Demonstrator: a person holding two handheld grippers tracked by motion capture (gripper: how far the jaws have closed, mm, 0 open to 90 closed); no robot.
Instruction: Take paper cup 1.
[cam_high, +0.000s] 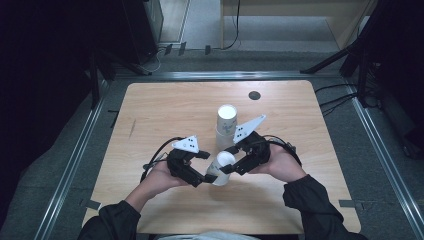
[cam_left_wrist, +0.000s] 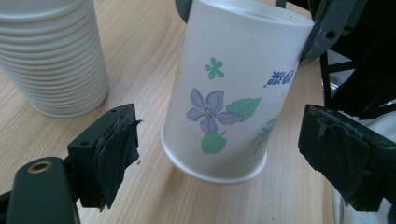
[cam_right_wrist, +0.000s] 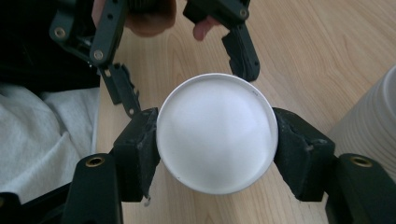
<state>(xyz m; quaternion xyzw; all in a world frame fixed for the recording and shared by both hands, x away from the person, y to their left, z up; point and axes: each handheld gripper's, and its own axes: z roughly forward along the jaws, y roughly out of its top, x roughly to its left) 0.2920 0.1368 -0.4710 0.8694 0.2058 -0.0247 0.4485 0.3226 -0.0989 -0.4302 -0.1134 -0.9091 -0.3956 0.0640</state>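
Near lower centre of the high view: flower-print paper cup (cam_high: 221, 168) (tilted), pinched by right gripper (cam_high: 231, 166); left gripper (cam_high: 204, 176) spread around its base; cup stack (cam_high: 226, 126) behind.

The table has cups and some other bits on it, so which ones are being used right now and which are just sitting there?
Being used:
- flowered paper cup, gripped by the right tool
- left tool, open around the cup's lower end
- stack of cups, just behind

Just there:
- dark round hole in the wooden table
- cables on the floor beside it
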